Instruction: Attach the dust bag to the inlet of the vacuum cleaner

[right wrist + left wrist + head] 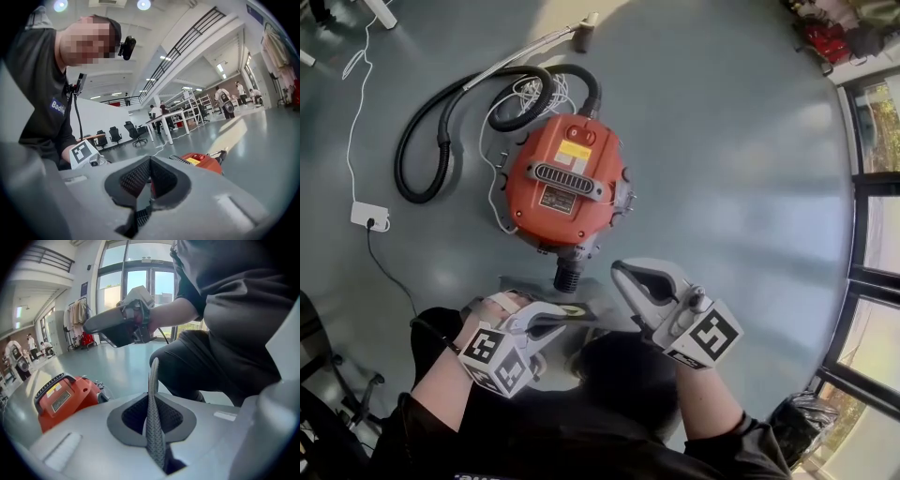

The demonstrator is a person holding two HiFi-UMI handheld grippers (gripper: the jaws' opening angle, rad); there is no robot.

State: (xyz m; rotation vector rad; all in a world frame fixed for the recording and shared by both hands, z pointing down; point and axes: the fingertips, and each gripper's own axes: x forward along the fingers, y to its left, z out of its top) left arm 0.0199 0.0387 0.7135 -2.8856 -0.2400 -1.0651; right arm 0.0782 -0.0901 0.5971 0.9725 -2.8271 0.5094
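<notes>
The orange vacuum cleaner lies on the grey floor, with a short black ribbed port on its near side. It also shows in both gripper views. My left gripper hovers just below and left of that port. Its jaws are closed on a thin grey mesh-textured strip that sticks up between them; what the strip belongs to I cannot tell. My right gripper is beside the port on the right, shut with nothing in it. No whole dust bag shows near the vacuum.
A black hose and a white cable curl behind and left of the vacuum, and a white power strip lies farther left. A crumpled grey bag-like thing sits by the window at bottom right. My knees fill the bottom.
</notes>
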